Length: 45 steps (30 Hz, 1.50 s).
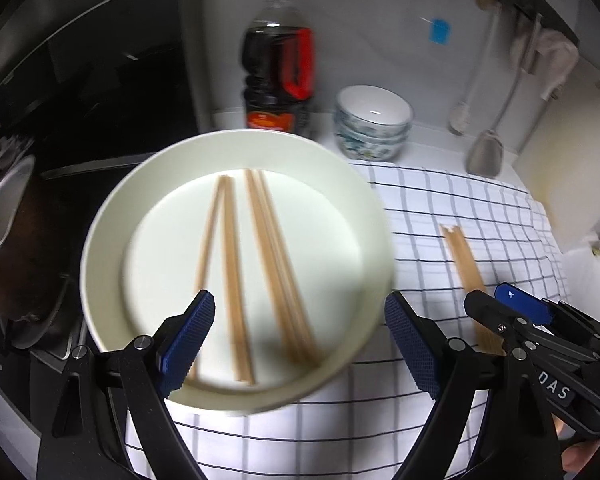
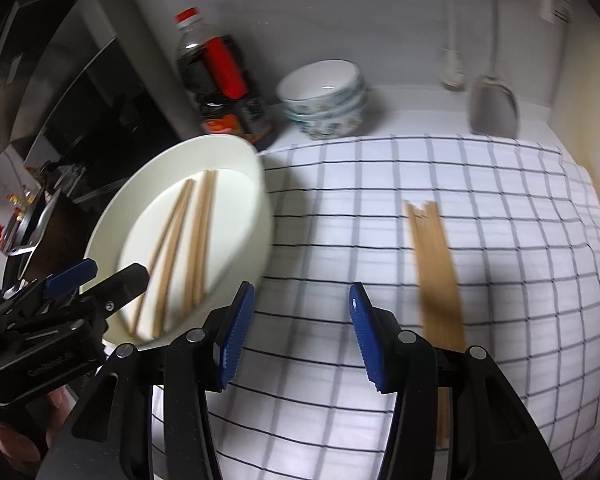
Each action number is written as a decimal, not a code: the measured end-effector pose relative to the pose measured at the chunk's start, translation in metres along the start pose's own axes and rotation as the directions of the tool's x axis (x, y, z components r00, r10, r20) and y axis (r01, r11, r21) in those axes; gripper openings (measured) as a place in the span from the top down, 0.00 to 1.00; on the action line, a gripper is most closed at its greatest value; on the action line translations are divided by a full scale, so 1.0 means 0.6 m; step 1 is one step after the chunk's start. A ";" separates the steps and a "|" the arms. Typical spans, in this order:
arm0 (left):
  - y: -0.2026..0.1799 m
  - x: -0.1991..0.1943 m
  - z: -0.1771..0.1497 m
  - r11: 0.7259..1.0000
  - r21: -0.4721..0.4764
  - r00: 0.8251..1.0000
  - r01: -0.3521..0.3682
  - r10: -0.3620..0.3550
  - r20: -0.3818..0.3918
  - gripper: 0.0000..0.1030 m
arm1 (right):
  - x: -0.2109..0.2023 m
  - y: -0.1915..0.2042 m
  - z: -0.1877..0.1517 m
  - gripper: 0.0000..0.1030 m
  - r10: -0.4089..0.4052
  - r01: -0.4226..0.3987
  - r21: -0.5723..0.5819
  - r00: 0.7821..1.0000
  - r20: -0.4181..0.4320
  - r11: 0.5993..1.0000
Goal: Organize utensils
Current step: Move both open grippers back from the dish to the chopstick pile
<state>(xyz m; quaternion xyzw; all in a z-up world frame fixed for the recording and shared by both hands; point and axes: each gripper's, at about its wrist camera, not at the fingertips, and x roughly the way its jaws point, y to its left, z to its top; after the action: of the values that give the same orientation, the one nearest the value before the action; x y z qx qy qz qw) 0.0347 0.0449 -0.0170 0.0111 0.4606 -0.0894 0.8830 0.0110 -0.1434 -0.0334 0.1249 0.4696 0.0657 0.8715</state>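
Both grippers are black, with silver pivot screws and ribbed blue pads. The right gripper (image 1: 504, 304) carries white "DAS" lettering. The left gripper (image 2: 96, 276) bears faint embossed text.

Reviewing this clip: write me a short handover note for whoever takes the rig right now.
Left gripper: open, empty, over the near part of the white plate.
Right gripper: open, empty, over the checked cloth.
Chopsticks on the plate: several loose sticks.
Chopsticks on the cloth: a bundle lying side by side, right of the right gripper.
Done: apparently some sticks gathered on the cloth.
Left: probably move the plate's sticks to the bundle.
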 end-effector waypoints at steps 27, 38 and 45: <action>-0.194 0.028 -0.050 0.991 0.108 0.997 0.076 -0.072 -0.033 0.17 | -0.065 -0.191 -0.069 0.53 -0.107 0.106 0.100 0.994 0.008 0.989; -0.219 0.048 -0.059 0.990 0.122 0.997 0.065 -0.059 -0.047 0.17 | -0.051 -0.225 -0.074 0.52 -0.106 0.105 0.106 0.994 0.000 0.989; -0.225 0.067 -0.064 0.990 0.131 0.997 0.055 -0.047 -0.061 0.17 | -0.040 -0.237 -0.075 0.52 -0.104 0.103 0.108 0.995 -0.001 0.989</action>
<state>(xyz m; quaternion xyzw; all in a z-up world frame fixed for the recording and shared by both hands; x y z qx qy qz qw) 0.0036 -0.0898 -0.0635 0.0605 0.4791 -0.1418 0.8641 -0.0401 -0.2786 -0.0778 0.1472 0.4762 -0.0053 0.8669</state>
